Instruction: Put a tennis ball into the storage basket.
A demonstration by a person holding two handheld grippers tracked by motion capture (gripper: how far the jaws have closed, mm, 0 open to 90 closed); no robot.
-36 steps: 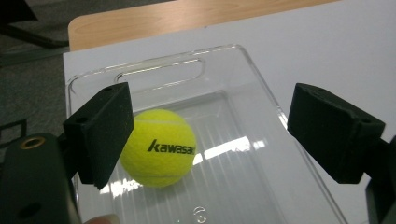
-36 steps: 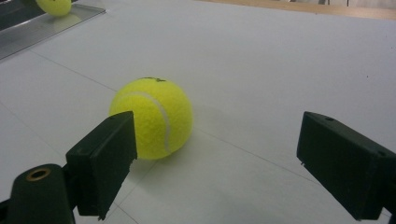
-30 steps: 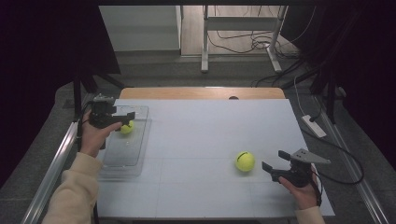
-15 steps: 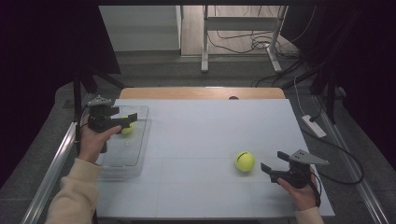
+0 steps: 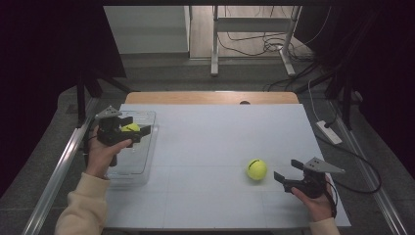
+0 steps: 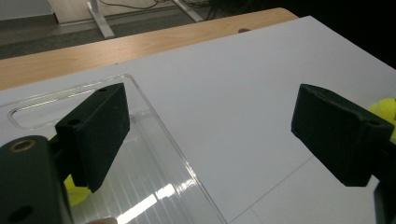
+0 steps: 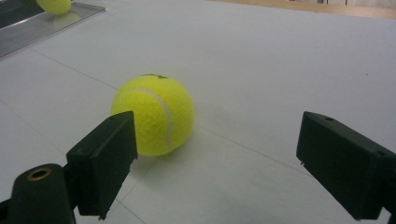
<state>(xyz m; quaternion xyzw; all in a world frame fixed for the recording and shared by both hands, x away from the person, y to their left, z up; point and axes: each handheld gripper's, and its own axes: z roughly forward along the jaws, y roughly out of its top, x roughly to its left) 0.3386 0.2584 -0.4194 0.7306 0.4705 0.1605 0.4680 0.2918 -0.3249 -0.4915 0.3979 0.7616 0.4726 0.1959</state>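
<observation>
At the lower right of the high view the right gripper point(image 5: 284, 177) waits with jaws wide, nothing between them, just beside a tennis ball point(image 5: 256, 169) on the white table point(image 5: 220, 132). It should probably centre the ball before closing. At left, the left gripper point(image 5: 139, 131) has just been opening, empty, over the clear tray point(image 5: 147, 156); the second ball point(image 5: 130, 128) there is half hidden.
</observation>
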